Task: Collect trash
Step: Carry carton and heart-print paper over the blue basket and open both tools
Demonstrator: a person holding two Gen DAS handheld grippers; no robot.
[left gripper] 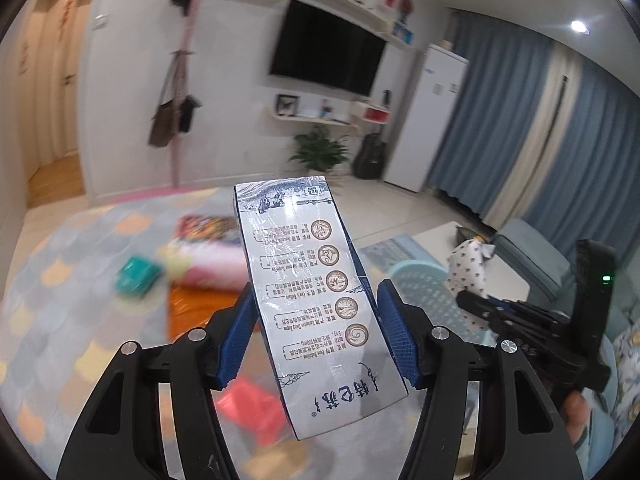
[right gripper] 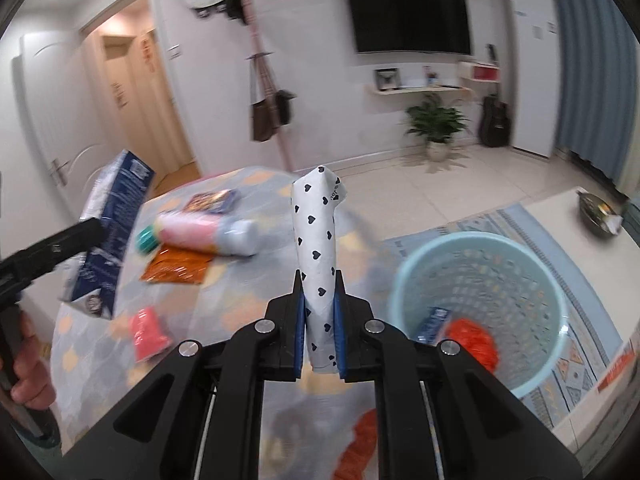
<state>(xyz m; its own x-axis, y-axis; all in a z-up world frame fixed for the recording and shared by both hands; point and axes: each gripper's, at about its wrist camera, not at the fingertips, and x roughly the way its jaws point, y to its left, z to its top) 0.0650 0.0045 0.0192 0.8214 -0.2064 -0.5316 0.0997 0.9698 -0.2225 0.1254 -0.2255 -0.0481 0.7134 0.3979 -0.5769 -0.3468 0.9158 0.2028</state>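
I have the left gripper (left gripper: 316,332) squeezed onto a milk carton (left gripper: 308,280), about half open around it; my right gripper (right gripper: 320,332) is almost shut, pinching a rolled paper with little hearts (right gripper: 318,252); both are up off the mat (right gripper: 240,312); I think I should carry them over the blue basket (right gripper: 404,280) at my right, get right above the hole, then let go one by one; more wrappers lie on the mat; a TV (right gripper: 408,16) hangs on the far wall
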